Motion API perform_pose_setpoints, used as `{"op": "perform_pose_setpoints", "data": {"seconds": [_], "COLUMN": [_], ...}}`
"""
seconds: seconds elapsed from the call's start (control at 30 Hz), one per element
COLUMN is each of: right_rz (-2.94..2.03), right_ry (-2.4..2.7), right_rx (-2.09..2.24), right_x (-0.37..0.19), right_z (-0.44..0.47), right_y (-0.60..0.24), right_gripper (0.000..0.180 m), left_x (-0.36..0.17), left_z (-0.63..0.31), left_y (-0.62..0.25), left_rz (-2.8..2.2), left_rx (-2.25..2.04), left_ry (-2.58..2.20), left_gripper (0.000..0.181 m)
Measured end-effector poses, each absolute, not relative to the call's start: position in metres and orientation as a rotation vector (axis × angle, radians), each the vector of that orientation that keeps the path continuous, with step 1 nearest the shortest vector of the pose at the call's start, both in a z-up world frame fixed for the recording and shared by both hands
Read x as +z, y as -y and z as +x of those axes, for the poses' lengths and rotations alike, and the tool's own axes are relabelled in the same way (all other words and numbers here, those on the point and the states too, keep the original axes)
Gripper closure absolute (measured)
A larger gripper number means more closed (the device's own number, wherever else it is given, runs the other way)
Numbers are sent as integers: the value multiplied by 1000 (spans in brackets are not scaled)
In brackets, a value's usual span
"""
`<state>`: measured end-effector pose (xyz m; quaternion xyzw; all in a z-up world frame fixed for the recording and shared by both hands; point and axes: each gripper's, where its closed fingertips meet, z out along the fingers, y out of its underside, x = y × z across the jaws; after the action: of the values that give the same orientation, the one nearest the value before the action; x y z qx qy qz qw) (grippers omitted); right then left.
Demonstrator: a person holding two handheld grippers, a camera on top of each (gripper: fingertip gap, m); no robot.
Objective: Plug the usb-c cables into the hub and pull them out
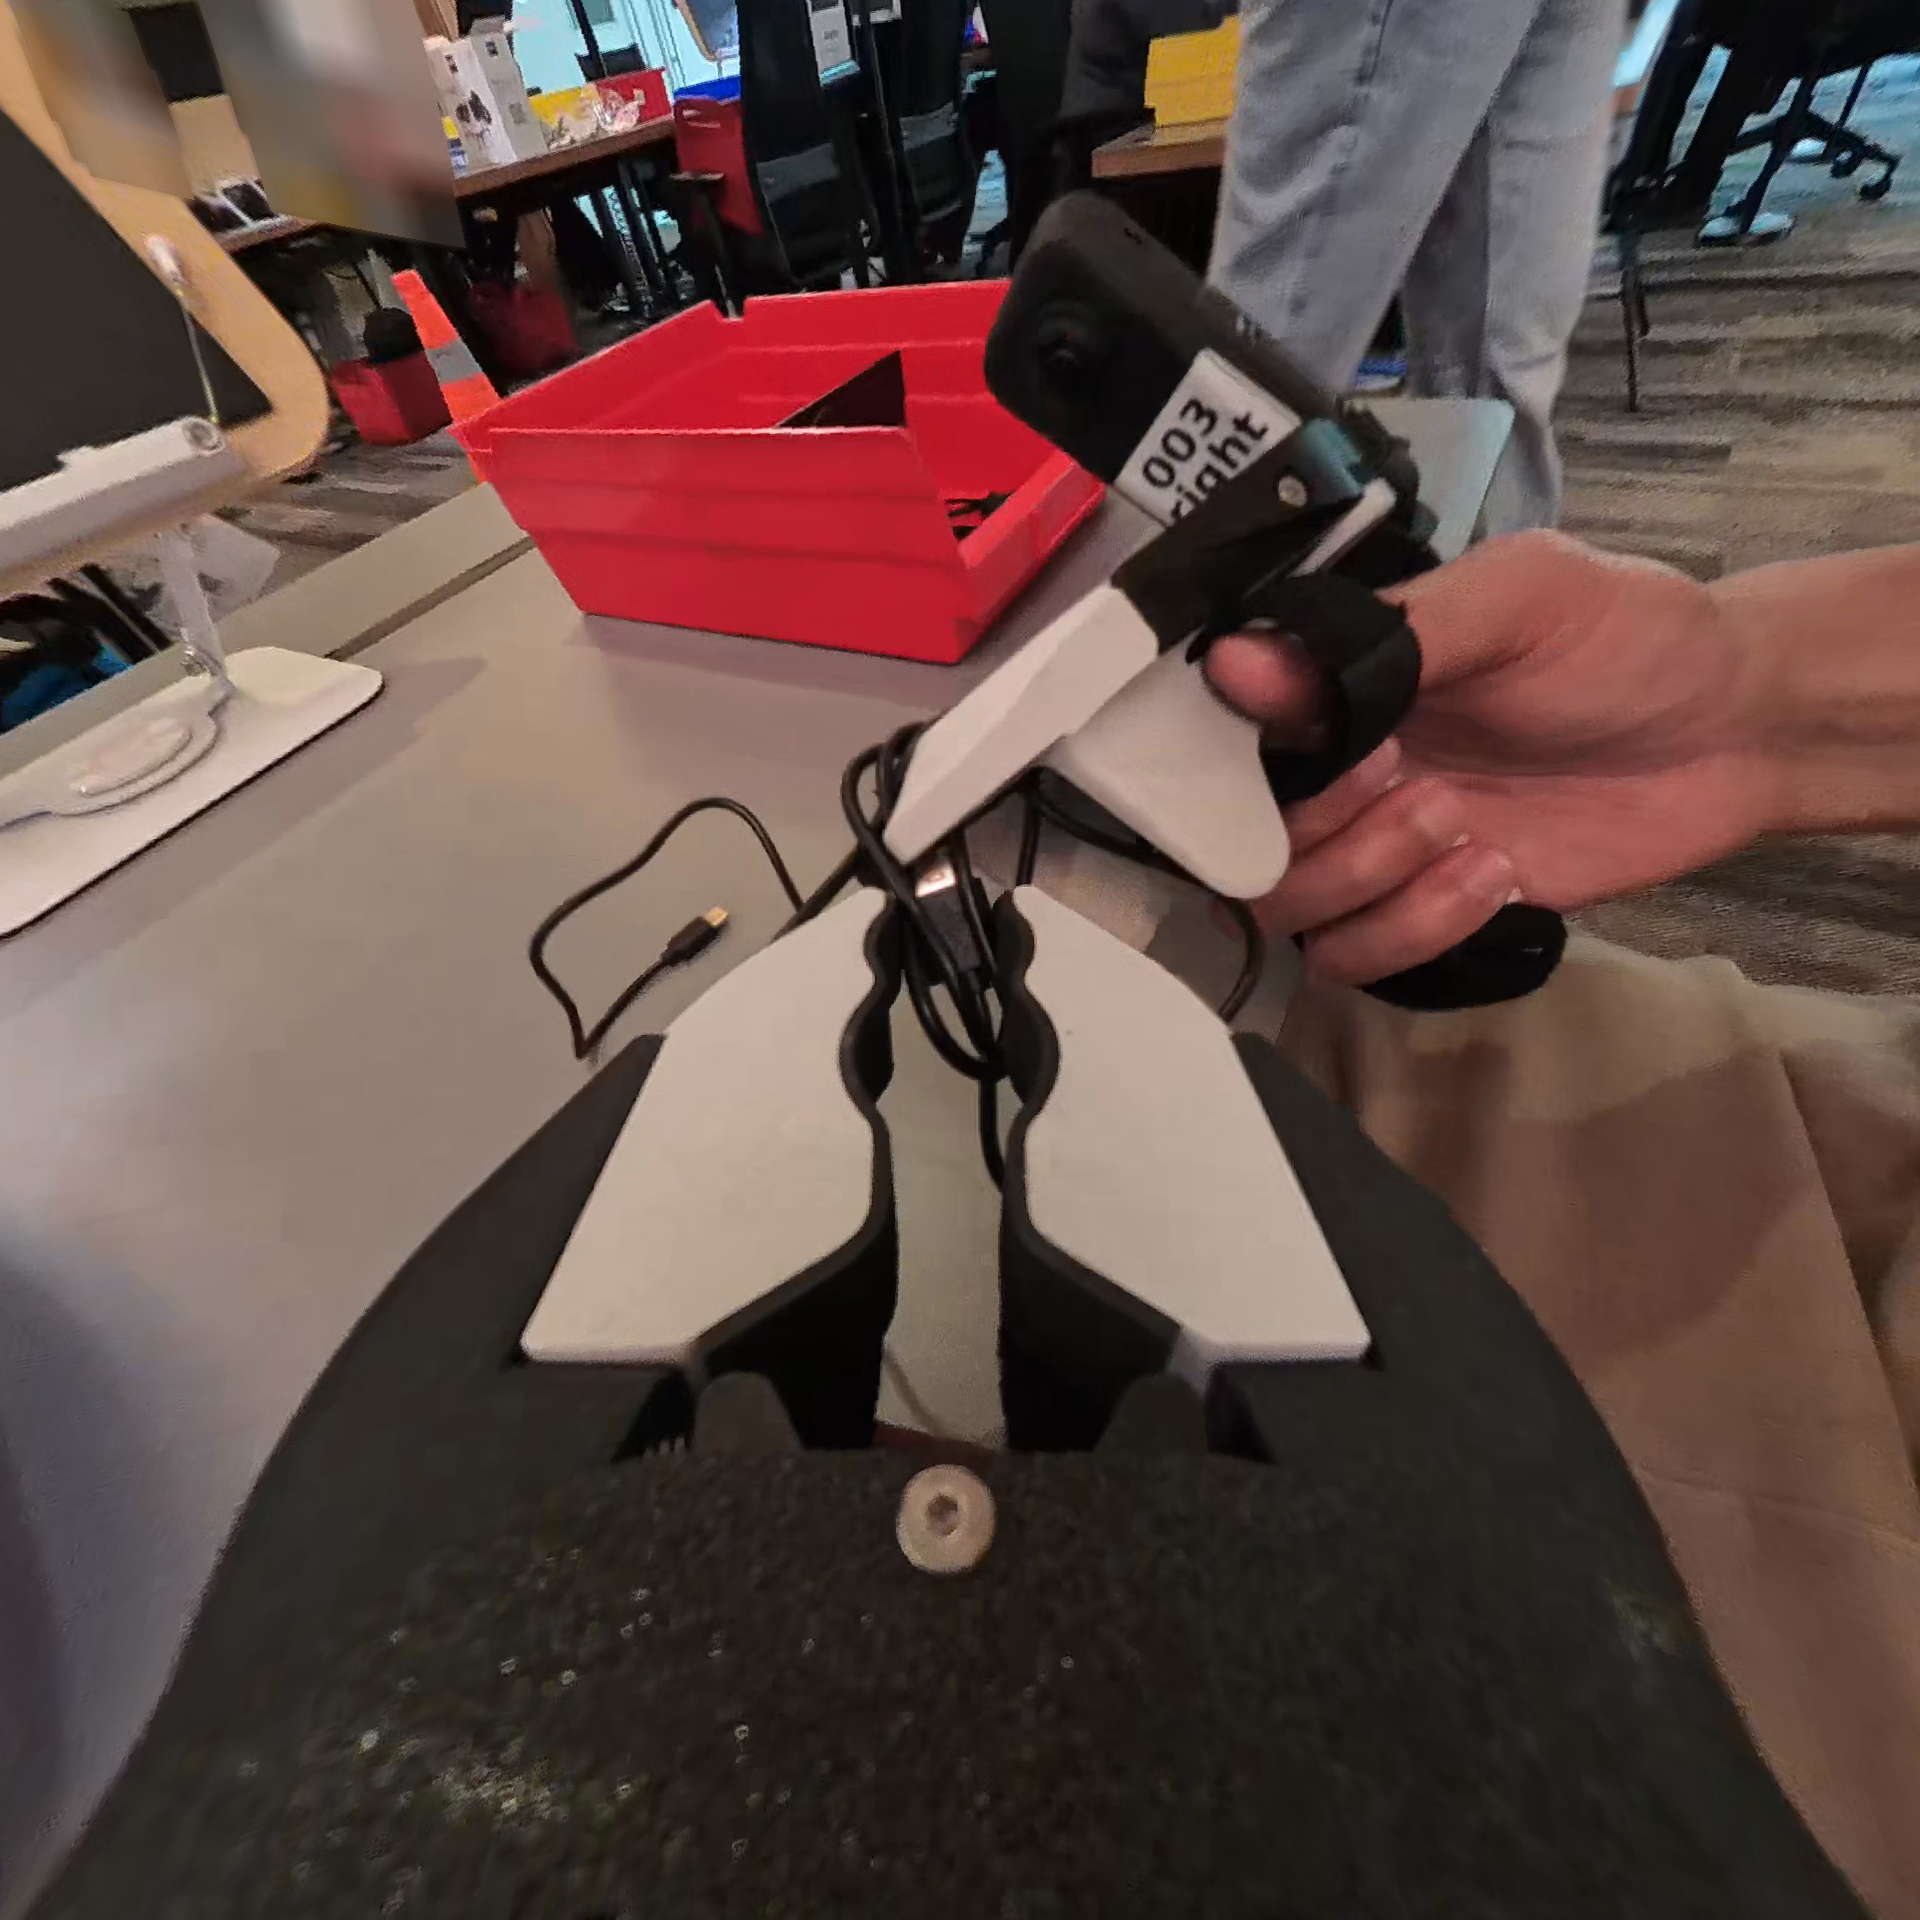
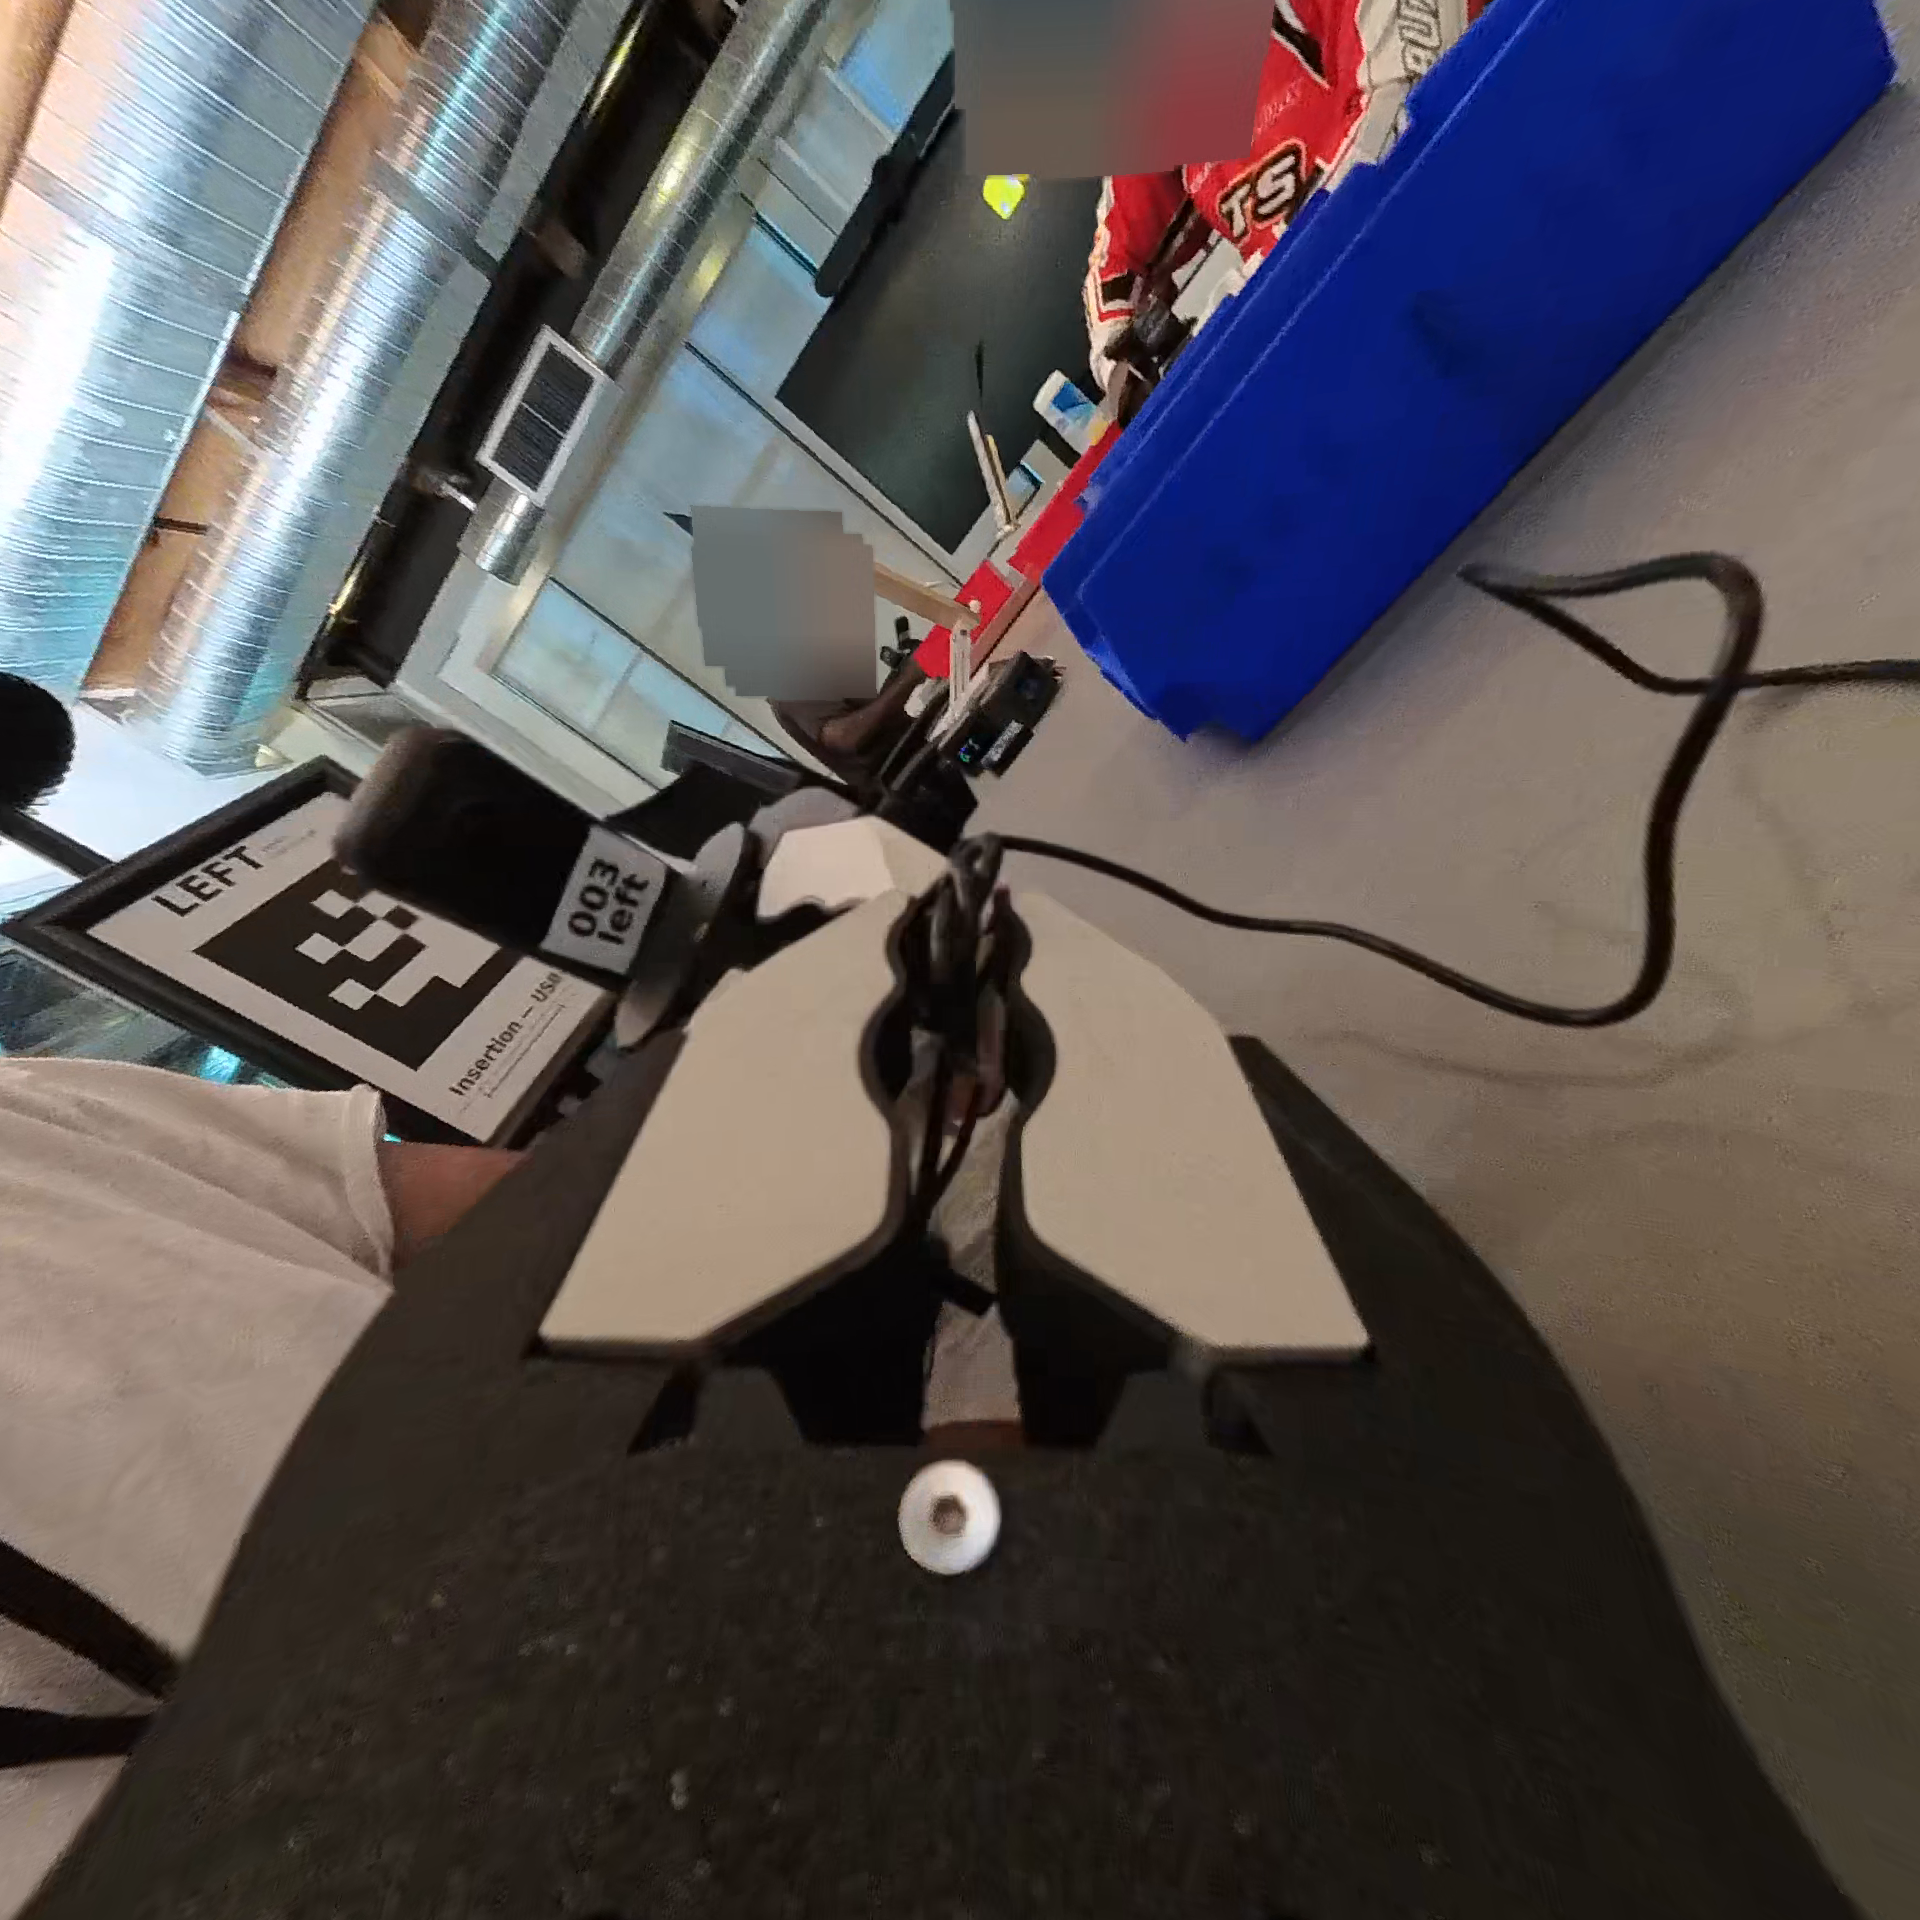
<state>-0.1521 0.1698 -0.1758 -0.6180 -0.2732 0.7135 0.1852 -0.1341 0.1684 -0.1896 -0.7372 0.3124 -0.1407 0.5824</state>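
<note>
The grey tabletop [image 1: 312, 1039] fills the lower left of the left wrist view, matte and smooth. A red bin [image 1: 769, 499] of ribbed plastic sits at upper centre; in the right wrist view a blue bin [image 2: 1455, 364] of the same moulded kind runs across the upper right.

The left hand-held gripper [image 1: 940, 914], at centre, has flat pale plates over black wavy pads and is clenched on a bundle of cables [image 1: 945, 977], thin glossy black cords looped between its jaws. The right hand-held gripper [image 2: 951, 914] is clamped on the same bundle from the other side; its tip meets the left one just above centre in the left wrist view. A hand [image 1: 1507, 748] holds it at right centre.

One free plug [image 1: 698, 935], small with a metal tip, lies on the tabletop left of centre, its cord curling back toward the bundle. The hub is not clearly shown; a pale block behind the jaws may be it, but I cannot tell.

Risks, as I judge them: both grippers pinch several cords at once, so pulling apart may tighten the tangle rather than free one cable. The slick cords may slip along the wavy pads. A plug caught in the bundle may bend if squeezed sideways, and the trailing loops may snag.
</note>
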Motion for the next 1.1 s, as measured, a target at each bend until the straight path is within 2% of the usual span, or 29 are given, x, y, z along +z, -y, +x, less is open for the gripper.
{"op": "perform_pose_setpoints", "data": {"seconds": [0.1, 0.13, 0.2, 0.47, 0.63, 0.73, 0.87, 1.0, 1.1], "right_rz": [-1756, -1742, -1675, -1251, -1205, -1250, -1359, -1525, -1660], "right_ry": [812, 831, 845, 939, 977, 955, 887, 822, 786], "right_rx": [1849, 1773, 1628, 1078, 853, 788, 810, 838, 834], "right_x": [-176, -171, -143, 84, 156, 163, 140, 77, 5], "right_z": [-142, -136, -117, -5, 24, 35, 47, 53, 53], "right_y": [-181, -189, -210, -257, -278, -307, -350, -393, -427], "right_gripper": [174, 174, 174, 174, 173, 173, 173, 173, 173], "left_x": [-188, -183, -176, -193, -202, -204, -204, -207, -208], "left_z": [-134, -137, -144, -168, -167, -162, -159, -160, -161], "left_y": [-167, -166, -163, -171, -170, -168, -165, -166, -166], "left_rz": [-1707, -1688, -1672, -1769, -1798, -1801, -1800, -1813, -1819], "left_rx": [-289, -289, -301, -352, -298, -299, -299, -290, -291], "left_ry": [-702, -675, -626, -547, -598, -620, -635, -636, -635], "left_gripper": [162, 155, 156, 160, 160, 160, 160, 160, 160]}}
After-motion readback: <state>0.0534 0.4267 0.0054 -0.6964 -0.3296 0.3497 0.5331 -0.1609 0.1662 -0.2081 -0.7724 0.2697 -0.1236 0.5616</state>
